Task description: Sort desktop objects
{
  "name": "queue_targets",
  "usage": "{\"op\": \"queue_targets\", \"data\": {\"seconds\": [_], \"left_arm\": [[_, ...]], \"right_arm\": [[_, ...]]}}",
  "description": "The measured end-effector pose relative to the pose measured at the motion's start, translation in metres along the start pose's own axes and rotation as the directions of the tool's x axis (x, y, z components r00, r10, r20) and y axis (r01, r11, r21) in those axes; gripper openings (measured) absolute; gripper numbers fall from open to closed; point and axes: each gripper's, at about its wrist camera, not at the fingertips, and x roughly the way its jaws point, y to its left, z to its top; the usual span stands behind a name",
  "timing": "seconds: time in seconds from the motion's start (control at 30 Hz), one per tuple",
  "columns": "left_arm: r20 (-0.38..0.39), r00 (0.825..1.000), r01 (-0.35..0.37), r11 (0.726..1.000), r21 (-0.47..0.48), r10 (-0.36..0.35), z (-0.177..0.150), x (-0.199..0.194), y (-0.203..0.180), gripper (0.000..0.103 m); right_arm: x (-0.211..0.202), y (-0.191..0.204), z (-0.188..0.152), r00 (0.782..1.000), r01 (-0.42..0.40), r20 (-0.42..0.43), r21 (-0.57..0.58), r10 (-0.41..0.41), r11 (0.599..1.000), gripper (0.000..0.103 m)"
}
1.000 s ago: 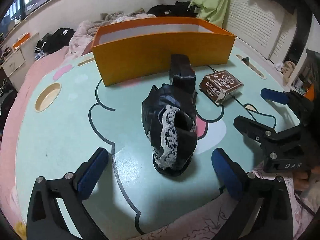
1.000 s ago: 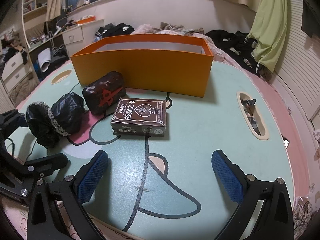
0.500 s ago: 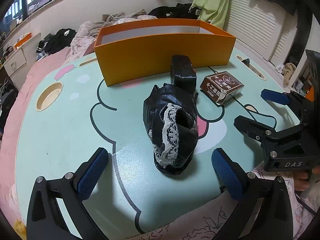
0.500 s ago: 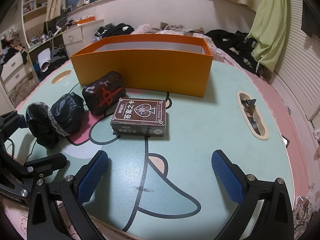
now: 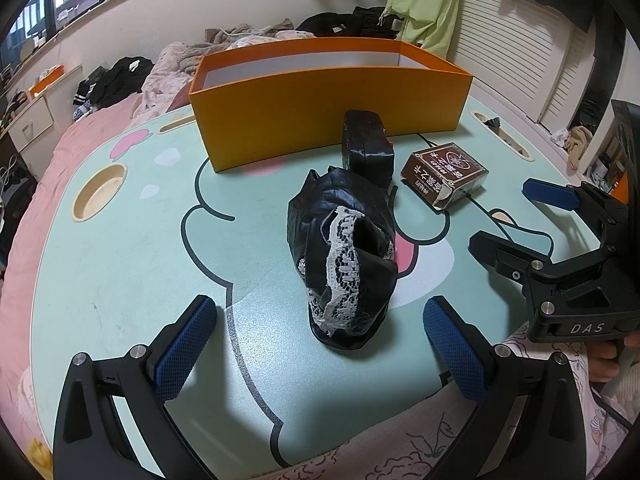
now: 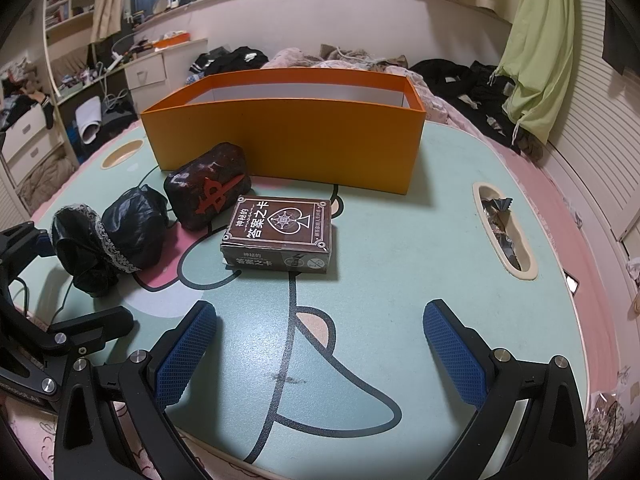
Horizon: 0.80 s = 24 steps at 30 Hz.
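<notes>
A black pouch with white lace trim (image 5: 344, 256) (image 6: 106, 240) lies on the mint-green table, just ahead of my open left gripper (image 5: 320, 344). Behind it stands a dark block with a red mark (image 5: 366, 148) (image 6: 208, 190). To its right lies a brown card box (image 5: 446, 172) (image 6: 280, 234). My right gripper (image 6: 320, 344) (image 5: 516, 220) is open over bare table, the card box ahead of it and slightly left. An open orange box (image 5: 328, 100) (image 6: 288, 140) stands at the back with nothing visible inside.
The table (image 6: 400, 260) has a round cutout (image 5: 100, 192) at the left and a slot (image 6: 504, 232) at the right holding foil wrappers. Its near edge lies just under both grippers. Beds with clothes and drawers surround the table.
The left wrist view has shifted slightly, the pouch now sits a little lower and more centred between the fingers. The right gripper has barely moved.
</notes>
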Motion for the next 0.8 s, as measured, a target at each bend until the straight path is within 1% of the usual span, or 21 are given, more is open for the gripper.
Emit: {"op": "queue_targets", "data": {"seconds": [0.8], "left_arm": [[0.001, 1.0, 0.004, 1.0, 0.004, -0.004, -0.001, -0.0004, 0.001, 0.103]], "right_arm": [[0.0, -0.0015, -0.0002, 1.0, 0.002, 0.003, 0.004, -0.002, 1.0, 0.103]]}}
